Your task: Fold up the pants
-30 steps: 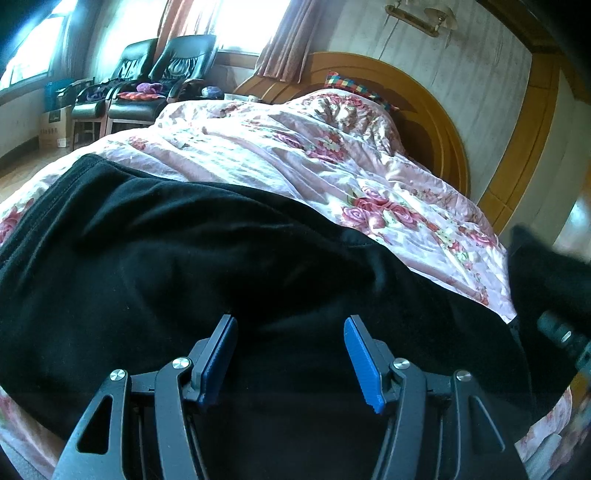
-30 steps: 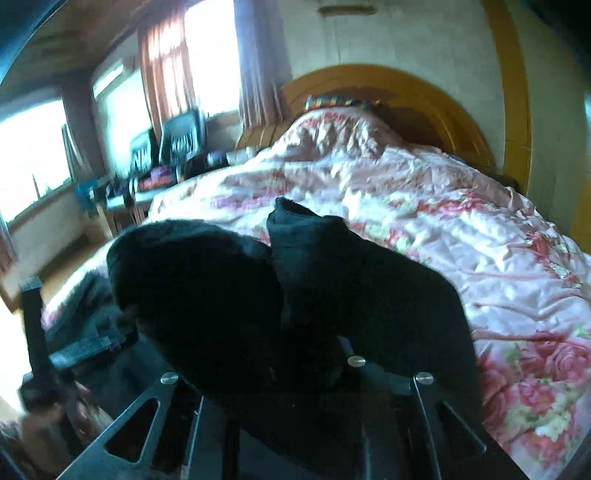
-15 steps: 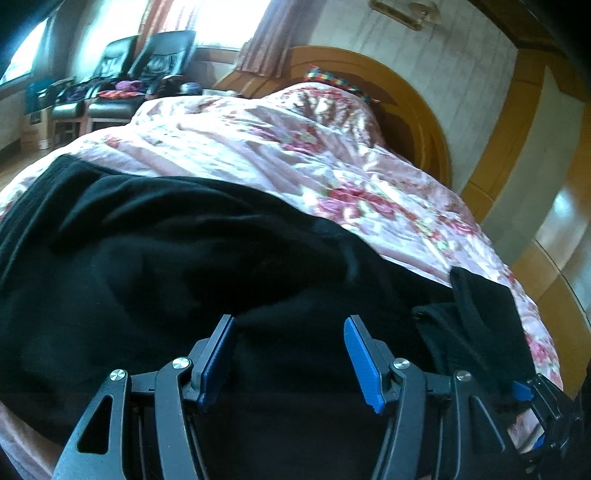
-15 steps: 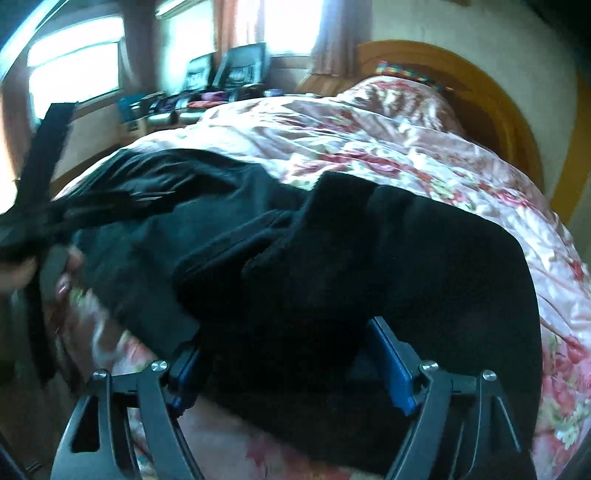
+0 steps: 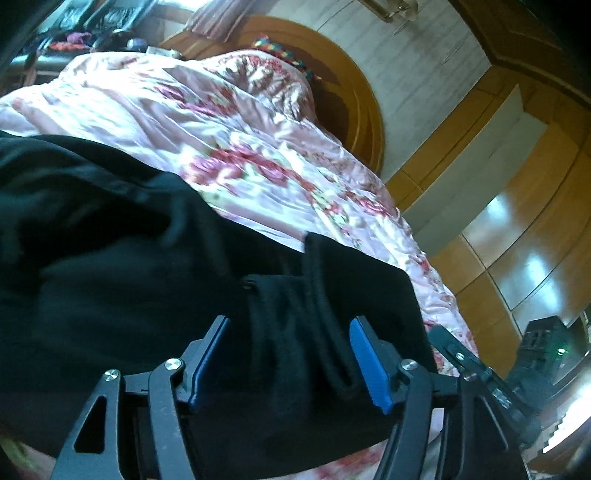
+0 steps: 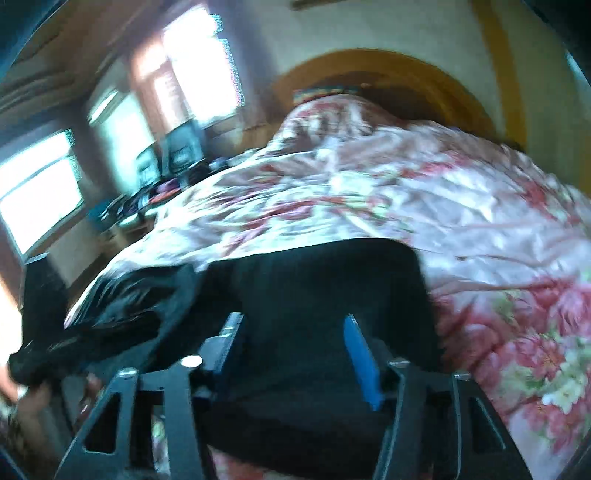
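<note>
Black pants (image 5: 110,251) lie across the near end of the bed, with a folded-over end and its hem band (image 5: 325,302) lying between my left fingers. My left gripper (image 5: 288,354) is open, jaws wide on either side of that fold, not closed on it. In the blurred right wrist view the pants (image 6: 325,288) spread flat under my right gripper (image 6: 295,350), which is open over the cloth. The other gripper (image 6: 40,302) shows at the left edge there.
A pink floral quilt (image 5: 229,140) covers the bed up to a round wooden headboard (image 5: 354,96). Wooden wardrobe panels (image 5: 517,229) stand to the right. Black chairs (image 5: 92,22) and windows (image 6: 37,192) are at the far left.
My right gripper has let go of the bunched pants end and opened; that end now lies folded over between my left fingers. Both views have swung right; the right view is blurred.
</note>
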The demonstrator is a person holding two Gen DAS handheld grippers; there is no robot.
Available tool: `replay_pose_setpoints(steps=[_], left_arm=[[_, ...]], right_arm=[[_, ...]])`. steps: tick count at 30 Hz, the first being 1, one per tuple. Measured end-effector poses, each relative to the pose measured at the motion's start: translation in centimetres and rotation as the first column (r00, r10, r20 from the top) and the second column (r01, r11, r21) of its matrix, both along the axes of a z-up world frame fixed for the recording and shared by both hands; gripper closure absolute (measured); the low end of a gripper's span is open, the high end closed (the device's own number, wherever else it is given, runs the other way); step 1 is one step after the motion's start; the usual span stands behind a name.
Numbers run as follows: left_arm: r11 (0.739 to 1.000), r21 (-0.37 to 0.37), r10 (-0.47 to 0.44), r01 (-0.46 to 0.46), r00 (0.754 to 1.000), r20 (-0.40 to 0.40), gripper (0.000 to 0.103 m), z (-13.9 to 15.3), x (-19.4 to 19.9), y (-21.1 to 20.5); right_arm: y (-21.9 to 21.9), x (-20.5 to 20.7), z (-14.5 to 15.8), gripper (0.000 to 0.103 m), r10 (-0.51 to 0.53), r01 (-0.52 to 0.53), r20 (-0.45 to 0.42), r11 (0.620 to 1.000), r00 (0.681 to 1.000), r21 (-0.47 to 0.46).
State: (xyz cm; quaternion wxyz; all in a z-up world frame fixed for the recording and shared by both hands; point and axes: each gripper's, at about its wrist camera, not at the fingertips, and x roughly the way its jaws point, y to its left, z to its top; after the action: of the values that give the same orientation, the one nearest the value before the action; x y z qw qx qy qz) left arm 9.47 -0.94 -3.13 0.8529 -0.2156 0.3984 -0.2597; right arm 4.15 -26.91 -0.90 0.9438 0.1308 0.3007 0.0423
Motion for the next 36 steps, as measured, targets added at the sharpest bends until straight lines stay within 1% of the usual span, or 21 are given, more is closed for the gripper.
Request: replay_pose_setpoints(steps=[1, 3, 5, 6, 8, 9, 12, 14, 16, 18, 20, 22, 23, 24, 26, 27, 29, 31, 34, 35, 36], left_arm=[[1.0, 0.01, -0.004, 0.004, 1.0, -0.006, 0.036, -0.1, 0.1, -0.5], [0.999, 0.039, -0.001, 0.002, 1.0, -0.015, 0.037, -0.5, 0.4, -1.9], [0.997, 0.08, 0.011, -0.008, 0.999, -0.031, 0.052, -1.1, 0.7, -2.7], [0.996, 0.091, 0.015, -0.012, 0.999, -0.039, 0.074, -1.5, 0.8, -3.0], [0.995, 0.097, 0.012, -0.01, 1.0, -0.019, 0.079, -1.4, 0.2, -2.8], [0.995, 0.1, 0.011, -0.013, 1.0, 0.022, 0.081, -0.9, -0.5, -2.4], [0.994, 0.107, 0.026, -0.038, 0.994, 0.11, 0.081, 0.7, -2.0, -1.7], [0.988, 0.139, 0.042, -0.062, 0.989, 0.138, 0.081, 0.7, -2.4, -1.4], [0.981, 0.179, 0.05, -0.073, 0.99, 0.131, 0.082, -0.2, -2.1, -1.4], [0.973, 0.222, 0.04, -0.058, 0.995, 0.087, 0.081, -2.1, -1.9, -1.7], [0.965, 0.256, 0.034, -0.063, 0.993, 0.115, 0.077, -2.3, -2.1, -2.0], [0.942, 0.329, 0.011, -0.062, 0.988, 0.155, 0.07, -1.7, -2.4, -2.8], [0.937, 0.342, 0.007, -0.064, 0.986, 0.164, 0.069, -1.6, -2.5, -2.9], [0.94, 0.336, 0.005, -0.059, 0.987, 0.16, 0.068, -1.4, -2.5, -2.7], [0.96, 0.275, 0.02, -0.052, 0.993, 0.117, 0.065, -1.1, -2.1, -1.4], [0.971, 0.231, 0.046, -0.067, 0.994, 0.095, 0.064, -0.8, -1.9, -0.4], [0.974, 0.188, 0.113, -0.127, 0.99, 0.08, 0.064, -0.3, -1.9, 1.4], [0.959, 0.18, 0.204, -0.218, 0.975, 0.091, 0.064, 0.4, -2.0, 3.5], [0.922, 0.153, 0.341, -0.354, 0.934, 0.107, 0.063, 1.5, -2.8, 7.5], [0.905, 0.149, 0.384, -0.397, 0.917, 0.113, 0.062, 1.8, -3.1, 8.7], [0.874, 0.148, 0.448, -0.462, 0.886, 0.122, 0.06, 2.1, -3.6, 10.5]], right_arm=[[-0.4, 0.3, -0.2, 0.05, -0.017, 0.017, -0.005, 1.0, 1.0, -0.006], [-1.4, 0.7, -0.9, 0.051, -0.029, 0.029, -0.025, 0.999, 0.999, 0.027], [-2.3, 0.9, -1.9, 0.051, -0.022, 0.027, -0.06, 0.996, 0.998, 0.08], [-2.3, 0.9, -2.6, 0.051, -0.009, 0.016, -0.074, 0.995, 0.997, 0.101], [-2.0, 1.0, -2.9, 0.051, 0.007, -0.001, -0.08, 0.997, 0.997, 0.076], [-2.0, 1.2, -2.8, 0.051, 0.013, -0.008, -0.077, 0.998, 0.997, 0.062], [-1.6, 1.0, -2.6, 0.051, 0.036, -0.032, -0.058, 0.997, 0.998, 0.07], [-1.3, 0.8, -2.9, 0.051, 0.046, -0.042, -0.064, 0.997, 0.997, 0.071], [-0.7, 1.1, -3.5, 0.051, 0.058, -0.054, -0.084, 0.997, 0.995, 0.048], [-0.1, 1.4, -4.0, 0.051, 0.07, -0.069, -0.105, 0.998, 0.992, 0.011], [0.3, 1.3, -4.4, 0.051, 0.072, -0.075, -0.108, 0.997, 0.991, -0.019], [0.8, 1.1, -4.6, 0.049, 0.075, -0.082, -0.104, 0.995, 0.992, -0.06], [1.1, 1.1, -4.6, 0.046, 0.082, -0.09, -0.102, 0.993, 0.991, -0.075], [1.3, 1.1, -4.6, 0.042, 0.087, -0.095, -0.098, 0.992, 0.991, -0.084], [1.7, 1.0, -4.6, 0.037, 0.092, -0.101, -0.094, 0.989, 0.991, -0.107], [2.0, 1.0, -4.6, 0.035, 0.093, -0.105, -0.093, 0.987, 0.991, -0.124], [2.3, 0.9, -4.5, 0.035, 0.094, -0.108, -0.092, 0.983, 0.991, -0.15], [2.1, 0.8, -4.5, 0.035, 0.09, -0.102, -0.09, 0.985, 0.992, -0.136], [1.8, 0.7, -4.3, 0.035, 0.084, -0.093, -0.088, 0.989, 0.993, -0.112], [1.8, 0.6, -4.2, 0.035, 0.082, -0.092, -0.086, 0.989, 0.993, -0.113], [1.9, 0.4, -3.8, 0.035, 0.075, -0.083, -0.072, 0.989, 0.995, -0.119]])
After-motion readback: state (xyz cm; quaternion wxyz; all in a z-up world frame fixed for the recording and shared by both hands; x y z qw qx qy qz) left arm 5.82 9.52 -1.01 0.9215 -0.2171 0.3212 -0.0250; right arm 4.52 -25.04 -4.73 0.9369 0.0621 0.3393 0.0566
